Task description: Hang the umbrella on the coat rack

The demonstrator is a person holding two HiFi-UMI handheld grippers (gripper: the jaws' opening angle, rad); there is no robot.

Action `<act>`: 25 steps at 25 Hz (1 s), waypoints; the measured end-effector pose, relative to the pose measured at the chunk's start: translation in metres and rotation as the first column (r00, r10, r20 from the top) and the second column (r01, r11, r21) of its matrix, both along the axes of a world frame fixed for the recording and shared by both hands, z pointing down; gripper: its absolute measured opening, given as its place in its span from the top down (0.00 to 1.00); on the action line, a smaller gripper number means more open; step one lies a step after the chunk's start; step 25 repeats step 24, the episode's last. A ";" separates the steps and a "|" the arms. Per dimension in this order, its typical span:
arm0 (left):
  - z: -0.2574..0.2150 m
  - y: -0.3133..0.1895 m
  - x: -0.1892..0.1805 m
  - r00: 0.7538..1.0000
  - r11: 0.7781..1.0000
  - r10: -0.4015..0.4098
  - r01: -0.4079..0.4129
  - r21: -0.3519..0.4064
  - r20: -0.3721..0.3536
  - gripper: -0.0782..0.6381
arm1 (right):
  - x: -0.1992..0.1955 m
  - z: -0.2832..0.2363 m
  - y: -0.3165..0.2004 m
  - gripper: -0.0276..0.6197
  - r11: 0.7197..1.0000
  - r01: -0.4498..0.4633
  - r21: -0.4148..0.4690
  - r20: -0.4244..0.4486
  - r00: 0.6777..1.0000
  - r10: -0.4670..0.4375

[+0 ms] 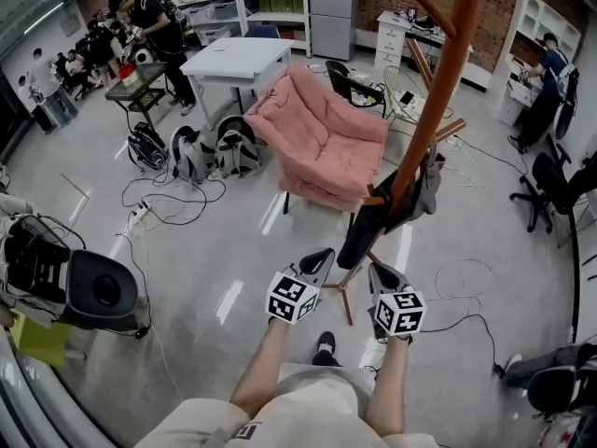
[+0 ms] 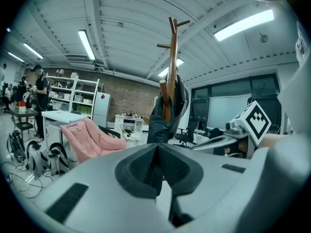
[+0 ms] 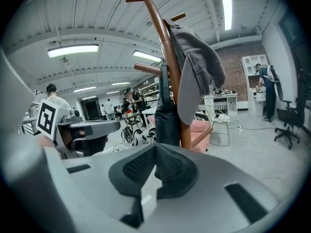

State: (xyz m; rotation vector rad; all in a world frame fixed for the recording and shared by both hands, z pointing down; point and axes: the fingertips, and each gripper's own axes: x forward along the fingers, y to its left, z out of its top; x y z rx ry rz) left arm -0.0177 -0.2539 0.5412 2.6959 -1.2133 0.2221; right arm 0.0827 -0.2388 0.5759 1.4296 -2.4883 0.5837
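Nothing readable is showing anywhere here. The marker cubes [image 1: 293, 297] on the left claw [image 1: 323, 254] and right claw [image 1: 376, 270] are displaying only black-and-white square patterns, no letters or numbers.

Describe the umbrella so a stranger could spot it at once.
Find the tall wooden coat rack near the pink armchair. The umbrella is the long, dark, folded bundle hanging against its pole. Unlike the grey cap beside it, it is near-black and slim.
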 end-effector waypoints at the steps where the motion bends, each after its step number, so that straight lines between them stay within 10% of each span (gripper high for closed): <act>1: -0.001 -0.001 0.000 1.000 1.000 -0.002 0.002 0.000 -0.007 0.88 | 0.000 0.000 -0.001 0.95 1.000 0.005 0.004 -0.006 1.000 -0.005; 25: 0.000 -0.011 0.004 1.000 1.000 0.017 -0.017 0.002 -0.002 0.88 | -0.003 -0.002 -0.012 0.95 1.000 0.025 0.012 -0.030 0.999 -0.025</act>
